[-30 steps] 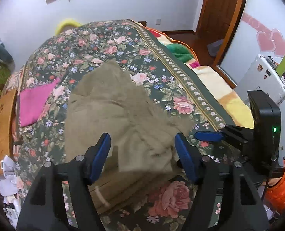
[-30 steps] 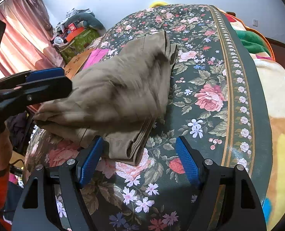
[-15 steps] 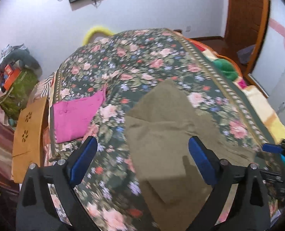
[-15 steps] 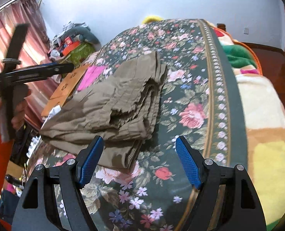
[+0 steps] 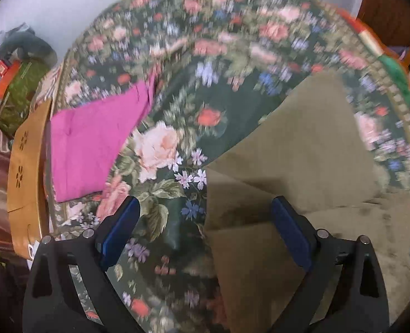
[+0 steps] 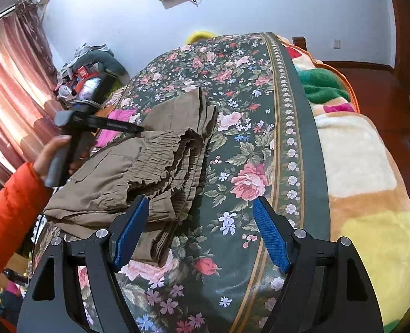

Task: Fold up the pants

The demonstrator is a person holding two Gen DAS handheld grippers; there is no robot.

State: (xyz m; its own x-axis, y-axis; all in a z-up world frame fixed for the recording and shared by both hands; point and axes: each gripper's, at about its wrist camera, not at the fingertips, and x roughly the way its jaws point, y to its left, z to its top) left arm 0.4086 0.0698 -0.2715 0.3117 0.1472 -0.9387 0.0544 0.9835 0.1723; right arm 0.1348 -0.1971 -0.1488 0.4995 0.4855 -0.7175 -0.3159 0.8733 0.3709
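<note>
Khaki pants (image 6: 149, 166) lie folded in a thick stack on the floral bedspread (image 6: 246, 127), their gathered waistband showing at the right edge. In the left wrist view the pants (image 5: 302, 152) fill the right half. My left gripper (image 5: 205, 234) is open and points steeply down over their left edge. Its right finger is above the cloth and its left finger above the bedspread (image 5: 160, 149), with nothing pinched. From the right wrist view the left gripper (image 6: 127, 126) is side-on at the pants' far left. My right gripper (image 6: 199, 233) is open over the stack's near right corner.
A pink cloth (image 5: 94, 138) lies on the bed left of the pants, beside a wooden board (image 5: 24, 166). A hand in an orange sleeve (image 6: 8, 211) holds the left gripper. Blankets (image 6: 357, 166) cover the bed's right side. Curtains and piled items (image 6: 88, 77) stand at left.
The left gripper opened wider and swung left and down to the pants' left edge. The lifted pants settled onto the bed. The right gripper's view tipped up a little.
</note>
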